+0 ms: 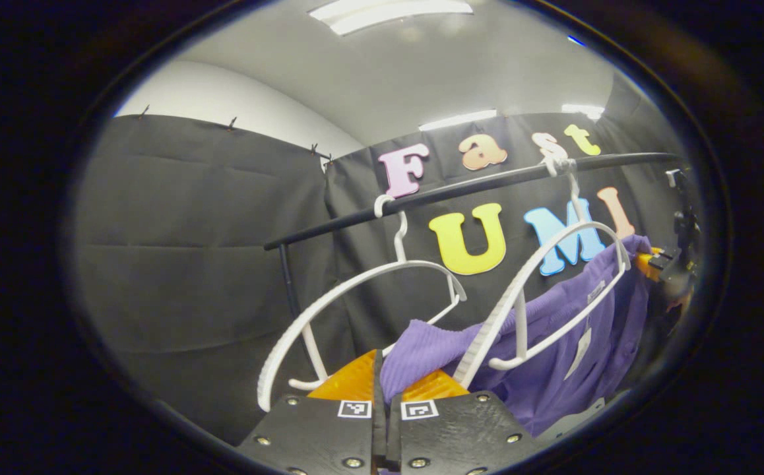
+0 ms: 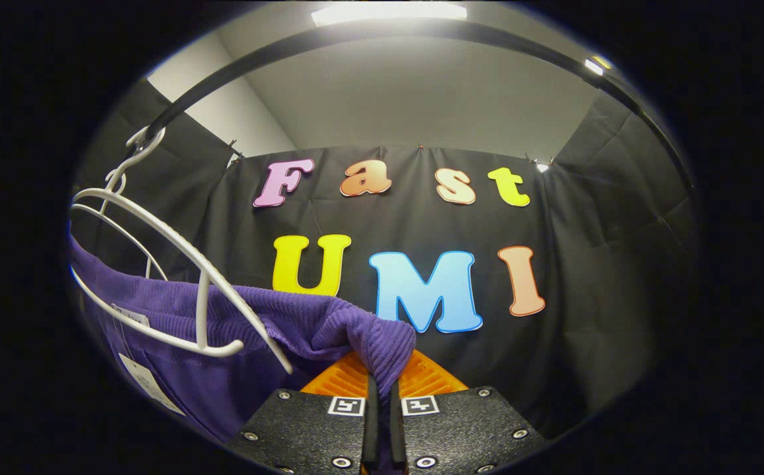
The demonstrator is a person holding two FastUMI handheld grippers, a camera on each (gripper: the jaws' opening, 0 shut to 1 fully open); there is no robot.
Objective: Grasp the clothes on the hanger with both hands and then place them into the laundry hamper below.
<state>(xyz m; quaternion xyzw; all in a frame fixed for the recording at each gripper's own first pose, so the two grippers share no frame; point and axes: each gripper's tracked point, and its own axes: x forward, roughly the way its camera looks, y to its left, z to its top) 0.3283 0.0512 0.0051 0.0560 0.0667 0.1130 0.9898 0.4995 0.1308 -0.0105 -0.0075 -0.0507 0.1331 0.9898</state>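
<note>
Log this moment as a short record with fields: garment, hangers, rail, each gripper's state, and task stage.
garment: purple garment, partly off its hanger, white tag showing
hangers: two white hangers; one bare, one with the garment over its far end
rail: black rail, both hooks on it
left gripper: shut on a fold of the garment
right gripper: shut on the garment's other shoulder
stage: both grasps made; garment not yet clear of the hanger
</note>
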